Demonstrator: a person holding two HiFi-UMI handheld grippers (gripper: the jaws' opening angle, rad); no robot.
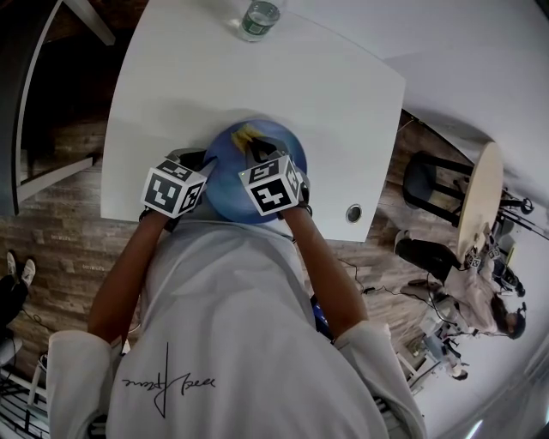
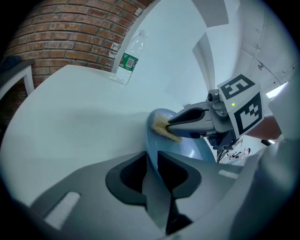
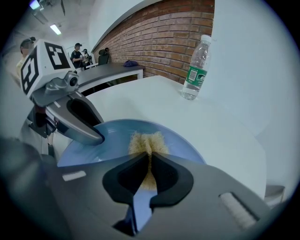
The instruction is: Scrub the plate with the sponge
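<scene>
A blue plate lies on the white table near its front edge. My left gripper is shut on the plate's near-left rim, which runs between its pads. My right gripper is shut on a yellow sponge and presses it onto the far part of the plate. In the head view the sponge shows just past the right gripper. The left gripper view shows the right gripper's fingers on the sponge.
A plastic water bottle with a green label stands at the table's far edge, well beyond the plate. A brick wall lies behind the table. People stand in the far background. A round wooden table and a black stool stand to the right.
</scene>
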